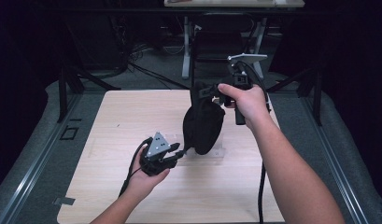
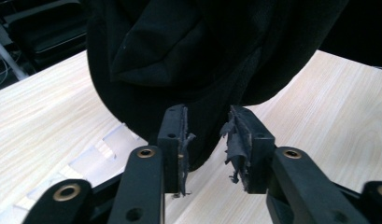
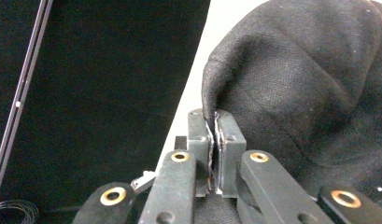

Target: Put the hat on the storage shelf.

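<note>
A black cloth (image 1: 202,123) hangs bunched over the middle of the wooden table (image 1: 128,116), its low end just above the board. My right gripper (image 1: 209,91) holds it up from the top, with the jaws shut on a folded edge of the cloth (image 3: 296,93); the right gripper (image 3: 215,122) shows that fold pinched between its pads. My left gripper (image 1: 180,154) points at the cloth's lower end from the left. In the left gripper view, the left gripper (image 2: 207,140) stands open with the cloth's (image 2: 202,56) bottom tip hanging in the gap, and the worn pads are not pressing on it.
A clear taped patch (image 1: 219,151) lies on the table under the cloth. A piece of tape (image 1: 63,201) marks the front left corner. Grey floor with metal rails (image 1: 34,163) flanks the table, and white desk legs (image 1: 185,51) and cables stand behind it.
</note>
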Available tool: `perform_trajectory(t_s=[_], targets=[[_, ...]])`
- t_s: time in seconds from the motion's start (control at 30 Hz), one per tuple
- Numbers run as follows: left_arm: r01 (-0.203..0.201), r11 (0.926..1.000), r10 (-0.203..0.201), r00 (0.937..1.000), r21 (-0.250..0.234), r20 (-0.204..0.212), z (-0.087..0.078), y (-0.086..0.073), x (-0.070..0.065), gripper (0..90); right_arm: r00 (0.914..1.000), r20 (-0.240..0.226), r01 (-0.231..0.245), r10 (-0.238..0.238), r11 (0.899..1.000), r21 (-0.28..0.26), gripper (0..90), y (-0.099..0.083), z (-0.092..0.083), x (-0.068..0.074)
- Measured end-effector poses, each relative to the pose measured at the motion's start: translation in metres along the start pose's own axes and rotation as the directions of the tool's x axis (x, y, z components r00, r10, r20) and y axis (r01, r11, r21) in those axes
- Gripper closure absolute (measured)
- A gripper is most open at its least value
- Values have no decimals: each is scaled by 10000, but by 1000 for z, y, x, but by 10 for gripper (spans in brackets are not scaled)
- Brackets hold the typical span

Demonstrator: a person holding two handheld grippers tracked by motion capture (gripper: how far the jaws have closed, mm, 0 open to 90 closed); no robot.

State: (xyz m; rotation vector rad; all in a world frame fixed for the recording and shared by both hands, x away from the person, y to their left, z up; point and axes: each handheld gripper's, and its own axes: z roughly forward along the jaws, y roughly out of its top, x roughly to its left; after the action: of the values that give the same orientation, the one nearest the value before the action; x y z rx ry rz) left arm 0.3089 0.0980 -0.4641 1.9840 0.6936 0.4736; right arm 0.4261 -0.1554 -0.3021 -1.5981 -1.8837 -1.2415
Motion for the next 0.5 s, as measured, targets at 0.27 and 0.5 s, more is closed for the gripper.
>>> perform_trajectory(t_s=[0.27, 0.5], targets=[[-311, 9995, 311, 9994, 5, 170, 2, 6, -8, 717, 10000, 73, 55, -55, 10000, -14, 865, 1, -1, 0], [-524, 9983, 530, 9983, 247, -230, 9, 10, -12, 776, 9999, -9, 118, -118, 9999, 57, 864, 0, 3, 3]])
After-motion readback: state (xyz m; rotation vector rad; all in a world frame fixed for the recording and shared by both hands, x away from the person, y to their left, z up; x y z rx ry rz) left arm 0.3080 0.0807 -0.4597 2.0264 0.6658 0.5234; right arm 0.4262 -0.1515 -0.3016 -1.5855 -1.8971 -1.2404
